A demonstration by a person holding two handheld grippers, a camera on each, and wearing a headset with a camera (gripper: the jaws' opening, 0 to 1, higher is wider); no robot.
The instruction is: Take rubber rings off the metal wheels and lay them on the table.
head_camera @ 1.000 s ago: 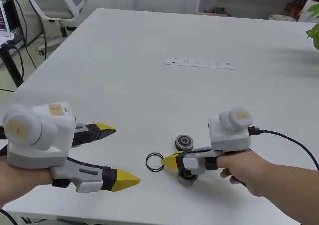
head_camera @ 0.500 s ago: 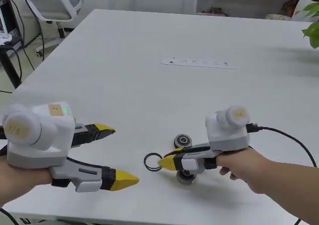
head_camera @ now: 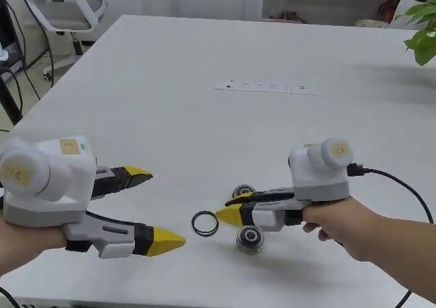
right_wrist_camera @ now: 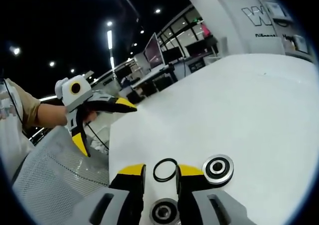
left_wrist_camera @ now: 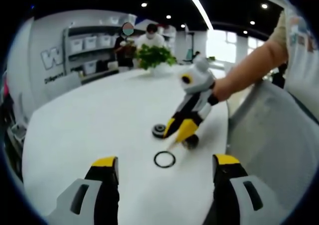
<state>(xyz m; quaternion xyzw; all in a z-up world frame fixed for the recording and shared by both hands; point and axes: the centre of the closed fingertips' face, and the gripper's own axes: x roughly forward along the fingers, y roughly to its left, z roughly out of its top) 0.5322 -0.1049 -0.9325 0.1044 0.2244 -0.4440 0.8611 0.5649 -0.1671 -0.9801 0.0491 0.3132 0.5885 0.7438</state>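
1. White power strip [head_camera: 264, 87]: lies flat on the far half of the worktop [head_camera: 157, 97], well apart from all else.
2. White office chair [head_camera: 65, 5]: stands off the worktop's far left corner.
3. Green plant [head_camera: 422, 35]: leaves at the head view's right edge. The left gripper view shows it in a white pot at the worktop's far end.
4. Shelves [left_wrist_camera: 89, 48]: against the back wall, holding white bins.
5. People [left_wrist_camera: 148, 35]: standing behind the plant.
6. Monitor [right_wrist_camera: 153, 50]: on desks beyond the worktop.
7. Ceiling strip lights [right_wrist_camera: 110, 38]: lit.
8. Grey mesh panel [right_wrist_camera: 47, 172]: lower left of the right gripper view.
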